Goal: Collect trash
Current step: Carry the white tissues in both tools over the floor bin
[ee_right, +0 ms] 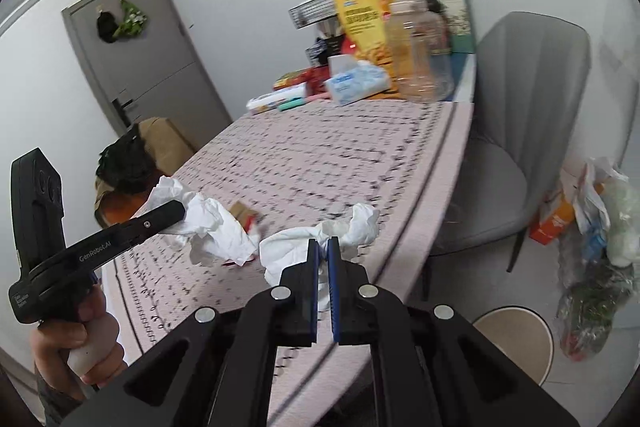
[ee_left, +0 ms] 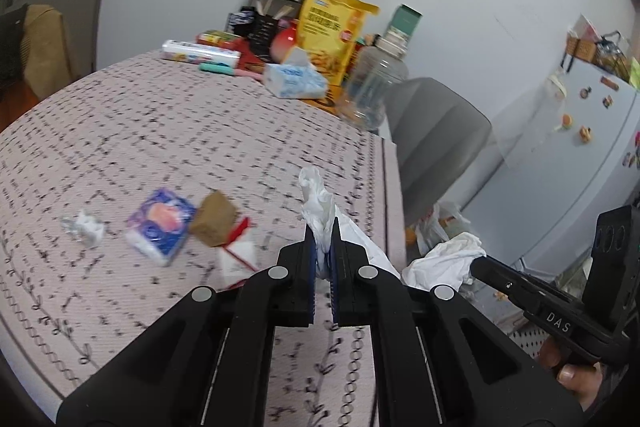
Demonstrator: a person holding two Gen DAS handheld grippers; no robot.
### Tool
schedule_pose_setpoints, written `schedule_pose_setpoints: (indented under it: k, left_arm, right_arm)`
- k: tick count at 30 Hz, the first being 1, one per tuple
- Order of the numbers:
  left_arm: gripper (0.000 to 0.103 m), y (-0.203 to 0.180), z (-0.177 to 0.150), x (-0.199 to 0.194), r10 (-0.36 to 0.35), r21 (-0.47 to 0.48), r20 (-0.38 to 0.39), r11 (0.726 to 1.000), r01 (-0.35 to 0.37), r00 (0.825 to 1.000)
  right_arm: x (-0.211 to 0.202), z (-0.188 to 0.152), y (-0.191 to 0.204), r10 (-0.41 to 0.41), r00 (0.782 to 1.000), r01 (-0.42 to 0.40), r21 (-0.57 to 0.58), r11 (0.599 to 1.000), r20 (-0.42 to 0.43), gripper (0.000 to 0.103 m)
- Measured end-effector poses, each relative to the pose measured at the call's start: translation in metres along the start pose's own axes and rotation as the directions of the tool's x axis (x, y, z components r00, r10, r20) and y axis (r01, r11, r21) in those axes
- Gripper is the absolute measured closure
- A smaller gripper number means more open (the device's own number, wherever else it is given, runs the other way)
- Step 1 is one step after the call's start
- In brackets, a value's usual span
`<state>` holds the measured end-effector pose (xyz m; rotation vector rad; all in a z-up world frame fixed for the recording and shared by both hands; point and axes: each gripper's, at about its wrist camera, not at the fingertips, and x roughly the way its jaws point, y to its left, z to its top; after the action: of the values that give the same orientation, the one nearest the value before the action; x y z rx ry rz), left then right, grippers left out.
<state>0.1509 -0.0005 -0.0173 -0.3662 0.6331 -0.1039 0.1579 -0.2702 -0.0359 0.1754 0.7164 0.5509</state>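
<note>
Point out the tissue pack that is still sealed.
The small purple tissue pack near the brown box; the blue pack at the far end has a tissue sticking out.

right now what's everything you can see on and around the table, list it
crumpled tissue: 2, white, one in each gripper
tissue packet: 1, purple, near table
brown box: 1, beside packet
small wrapper: 1, clear-white, left of packet
tissue box: 1, blue-white, far end
yellow bag: 1, far end
clear jar: 1, far edge
chair: 1, grey, beside table
bags: several, on floor
table: 1, pink patterned cloth
left gripper: shut on tissue
right gripper: shut on tissue
</note>
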Motion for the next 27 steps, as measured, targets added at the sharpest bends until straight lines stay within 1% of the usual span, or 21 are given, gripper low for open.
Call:
schedule_pose_setpoints:
  k: [7,10,11,20,27]
  left_arm:
    - [0.097,-0.034,-0.004,0.023,-0.040,0.042,-0.042,0.998,0.042,0.998]
    - [0.097,-0.047,-0.007,0.033,-0.058,0.057,-0.064,0.996,0.061,0.996]
    - [0.097,-0.053,-0.008,0.037,-0.064,0.064,-0.074,0.996,0.068,0.995]
    - [0.097,-0.091,-0.017,0.070,-0.081,0.116,-0.139,0.988,0.098,0.987]
    - [0.097,-0.122,-0.034,0.105,-0.074,0.155,-0.210,0.982,0.108,0.975]
  right_arm:
    - [-0.015,-0.005,-0.041,-0.071,0.997,0.070,0.059,0.996,0.014,0.098]
    - [-0.018,-0.010,-0.059,-0.130,0.992,0.129,0.076,0.989,0.009,0.098]
    - [-0.020,-0.013,-0.065,-0.138,0.990,0.137,0.085,0.987,0.006,0.098]
    - [-0.026,-0.036,-0.122,-0.212,0.977,0.213,0.168,0.962,-0.023,0.098]
    - [-0.023,-0.058,-0.170,-0.258,0.965,0.264,0.244,0.933,-0.056,0.097]
